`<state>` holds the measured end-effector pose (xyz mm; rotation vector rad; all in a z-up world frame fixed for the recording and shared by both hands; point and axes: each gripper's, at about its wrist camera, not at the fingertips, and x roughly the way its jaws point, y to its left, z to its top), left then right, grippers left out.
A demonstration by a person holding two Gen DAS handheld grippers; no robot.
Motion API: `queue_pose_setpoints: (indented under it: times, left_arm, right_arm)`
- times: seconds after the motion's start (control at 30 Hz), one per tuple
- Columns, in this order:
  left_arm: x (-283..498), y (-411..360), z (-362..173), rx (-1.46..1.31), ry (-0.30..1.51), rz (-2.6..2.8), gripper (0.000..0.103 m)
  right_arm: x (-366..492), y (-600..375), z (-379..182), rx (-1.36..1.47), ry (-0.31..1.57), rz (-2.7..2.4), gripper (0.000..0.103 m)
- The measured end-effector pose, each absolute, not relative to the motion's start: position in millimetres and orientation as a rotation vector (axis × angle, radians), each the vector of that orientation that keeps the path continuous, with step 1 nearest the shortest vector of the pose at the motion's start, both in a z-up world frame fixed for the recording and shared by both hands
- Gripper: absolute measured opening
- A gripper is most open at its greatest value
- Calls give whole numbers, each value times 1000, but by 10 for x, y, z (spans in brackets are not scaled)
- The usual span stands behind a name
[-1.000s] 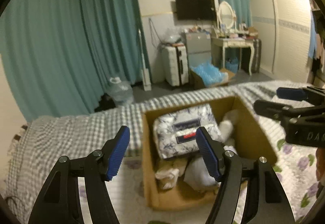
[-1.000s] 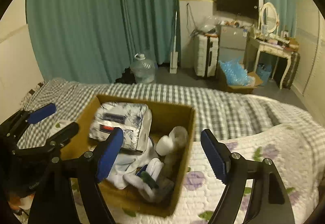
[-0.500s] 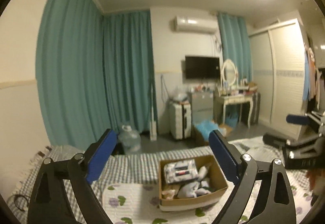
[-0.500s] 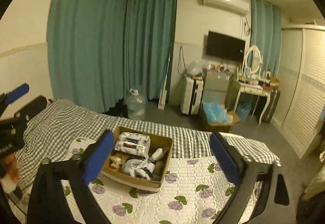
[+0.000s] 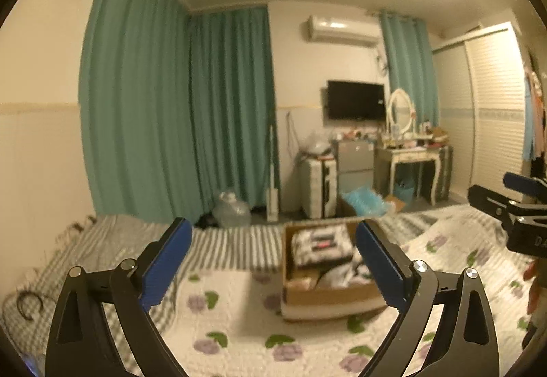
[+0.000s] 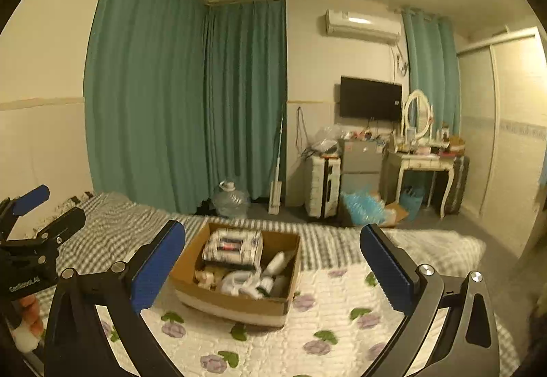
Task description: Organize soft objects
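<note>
The brown open-topped cardboard box (image 6: 239,274) holding the soft things sits on the white quilt with purple flowers (image 6: 328,319), a little past the tongs at about 12 o'clock in the right wrist view; inside it lies a flat floral-printed fabric package (image 6: 234,244) toward the far wall, with pale rolled and crumpled soft items (image 6: 253,281) heaped in front of it. The right gripper (image 6: 273,269) has just been opening and stands wide with nothing between its blue pads; the left gripper (image 5: 271,267) likewise has just been opening, spread and empty, with the box showing at about 1 o'clock beyond it.

The risks, as I judge them: a mattress gives under load, so pressing into the box could tip or slide it; the loose pale pieces look tangled, so pulling one may drag others over the rim; the two tools sit near each other and could knock together when both reach in; both views are blurred, so aim is uncertain.

The bed carries a grey-and-white checked sheet (image 6: 112,230) at 10 o'clock; teal curtains (image 6: 177,103) hang behind; a clear plastic water jug (image 6: 230,201) stands on the floor at 12 o'clock; a black wall television (image 6: 371,98) and a white dressing table with an oval mirror (image 6: 418,151) are at 2 o'clock.
</note>
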<state>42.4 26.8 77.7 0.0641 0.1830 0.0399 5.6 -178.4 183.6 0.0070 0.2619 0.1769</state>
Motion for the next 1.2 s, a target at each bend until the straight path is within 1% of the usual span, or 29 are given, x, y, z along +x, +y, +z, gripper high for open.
queue_pose_setpoints:
  times: [0.1, 0.2, 0.37, 1.2]
  left_arm:
    - [507, 246, 449, 68, 199, 65, 98]
    - [524, 196, 240, 97, 234, 78, 98]
    - [491, 185, 170, 81, 263, 65, 98]
    - [480, 193, 97, 53, 299, 54, 98]
  right_arm:
    - [188, -1757, 1456, 19, 292, 178, 103]
    - [342, -1735, 1103, 12, 346, 170, 103]
    - [484, -1766, 762, 36, 436, 162, 103]
    - [418, -1638, 743, 12, 418, 173, 103]
